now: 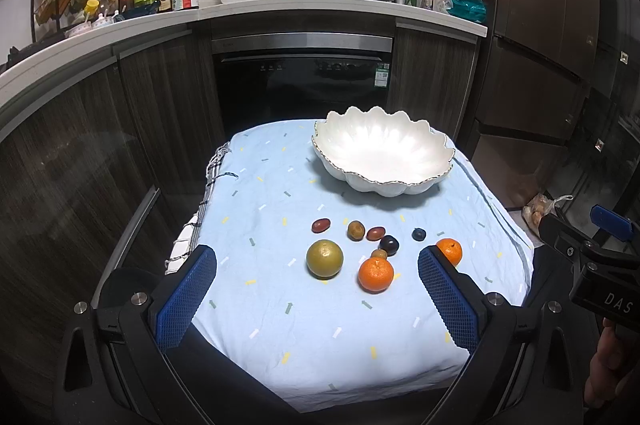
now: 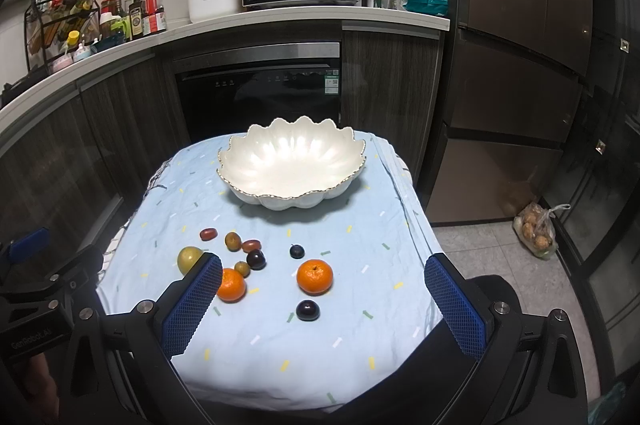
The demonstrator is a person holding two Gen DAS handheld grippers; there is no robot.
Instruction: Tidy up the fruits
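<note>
Both tongs gape empty: left gripper (image 1: 316, 299) and right gripper (image 2: 323, 301) hover at six o'clock. We judge sorting unstarted: the scalloped bowl (image 2: 240, 165) waits at twelve, fruit loose mid-cloth, the nearest orange (image 2: 315, 276) framed for our right.

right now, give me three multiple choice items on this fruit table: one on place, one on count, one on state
1. Where is the white bowl?
A. beyond the fruits
B. on the floor
C. on the counter

2. How many oranges lie on the blue cloth?
A. one
B. two
C. four

3. What is in the bowl?
A. nothing
B. oranges
C. plums

Answers: 1 A, it sits at the cloth's far end; 2 B, one orange and another orange; 3 A, its inside shows bare white.
</note>
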